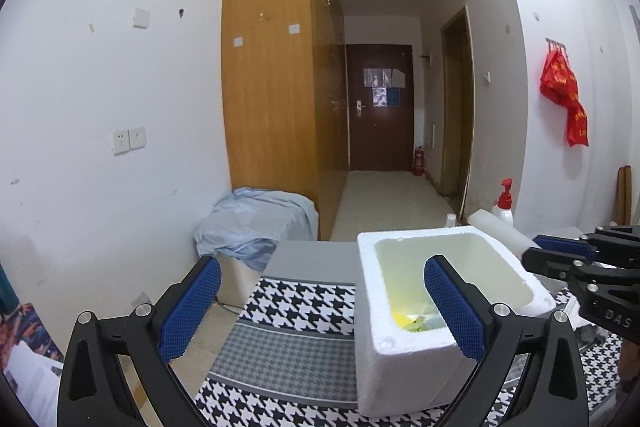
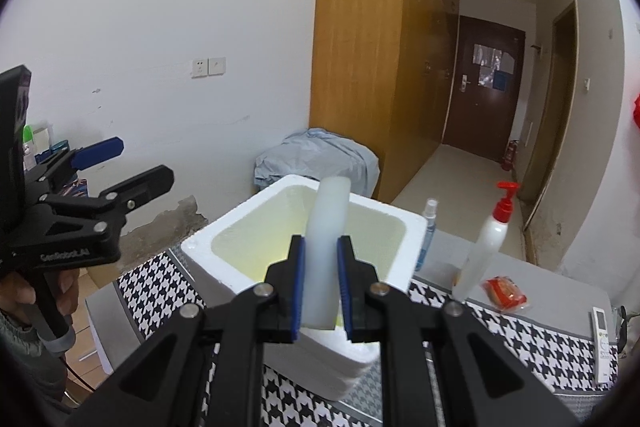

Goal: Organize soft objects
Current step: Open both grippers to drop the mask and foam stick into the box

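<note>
- I see a tall wooden wardrobe (image 1: 276, 67) against the far wall; beyond it a corridor runs to a dark brown door (image 1: 380, 107); a small red fire extinguisher (image 1: 418, 160) stands on the floor at the right of that door.
- Nearer to me is a table under a black-and-white houndstooth cloth (image 1: 296, 307); at its far left end a pale blue sheet (image 1: 256, 223) is draped over a low white unit by the wardrobe.
- On the cloth sits an open white foam box (image 2: 412, 227), thick-walled; its inside looks yellowish; from my left camera I make out a few small soft pieces, yellow, green and pale blue (image 1: 416, 321), at the near bottom corner; what they are I cannot tell.
- My left gripper (image 1: 322, 303) is spread fully wide with nothing between its blue pads; the box's near left corner lies in the gap, the pads clear of it; in the right camera the same tool (image 2: 132, 163) hangs to the left of the box, a hand (image 2: 24, 299) round its handle.
- My right gripper (image 2: 321, 287) is clamped narrowly on a pale, translucent white soft tube (image 2: 326, 227); the tube stands nearly upright over the box's opening, its top past the far rim.
- Right of the box stand a white pump bottle with a red top (image 2: 486, 243) and, beside the box's far corner, a slim clear spray bottle (image 2: 427, 235).
- A crumpled red packet (image 2: 505, 292) lies just right of the pump bottle's base; a white remote (image 2: 602, 343) lies at the far right edge.
- Red bags (image 1: 564, 95) hang from hooks on the right wall.
</note>
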Motion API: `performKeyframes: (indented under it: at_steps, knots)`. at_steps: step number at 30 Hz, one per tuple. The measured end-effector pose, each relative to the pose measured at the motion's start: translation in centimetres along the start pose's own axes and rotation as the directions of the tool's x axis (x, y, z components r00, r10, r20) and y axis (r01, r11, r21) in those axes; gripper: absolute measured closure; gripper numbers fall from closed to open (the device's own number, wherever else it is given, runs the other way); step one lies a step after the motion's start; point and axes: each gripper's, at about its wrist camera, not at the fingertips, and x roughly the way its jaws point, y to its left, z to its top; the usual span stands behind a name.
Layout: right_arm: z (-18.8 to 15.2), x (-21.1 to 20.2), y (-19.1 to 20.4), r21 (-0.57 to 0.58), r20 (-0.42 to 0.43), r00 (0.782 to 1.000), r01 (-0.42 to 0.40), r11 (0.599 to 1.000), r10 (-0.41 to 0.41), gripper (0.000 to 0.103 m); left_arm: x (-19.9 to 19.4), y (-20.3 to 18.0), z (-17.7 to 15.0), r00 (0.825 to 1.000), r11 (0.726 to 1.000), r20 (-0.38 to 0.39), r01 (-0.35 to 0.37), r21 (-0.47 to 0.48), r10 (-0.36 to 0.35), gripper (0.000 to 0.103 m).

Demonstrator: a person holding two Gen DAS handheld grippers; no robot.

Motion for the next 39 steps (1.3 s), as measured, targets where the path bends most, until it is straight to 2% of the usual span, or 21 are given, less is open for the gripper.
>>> performKeyframes:
  at_steps: [24,27,28,31,32,39]
  knots:
    - [0.0,4.3,0.1,0.035,-0.094,0.995,0.015,0.999,-0.012,0.083,-0.9,1.2,-1.8,0.999,0.999,0.006,0.038,-0.010,-0.038,0.001]
    - [-0.1,4.4,0.3,0.040,-0.101,0.995,0.016,0.999,-0.012,0.077,-0.8,1.2,-1.9,0.999,0.999,0.002,0.038,-0.013,-0.038,0.001]
    - [-0.1,4.4,0.2,0.048,-0.104,0.995,0.008,0.999,-0.003,0.071,-0.8,1.2,-1.9,0.999,0.999,0.000,0.039,-0.015,-0.039,0.001]
    - [-0.2,3.8,0.3,0.047,-0.082,0.997,0.003,0.999,0.001,0.040,-0.8,1.4,-1.8,0.999,0.999,-0.001,0.036,-0.025,-0.036,0.001]
    - [-0.2,3.6,0.3,0.048,-0.072,0.997,-0.004,0.999,0.008,0.035,-0.9,1.4,-1.9,0.999,0.999,-0.001,0.034,-0.022,-0.034,0.001]
    - [-0.3,2.7,0.0,0.058,-0.058,0.998,-0.001,0.998,0.004,0.035,-1.1,0.7,-1.9,0.999,0.999,0.002,0.036,-0.001,-0.036,0.001]
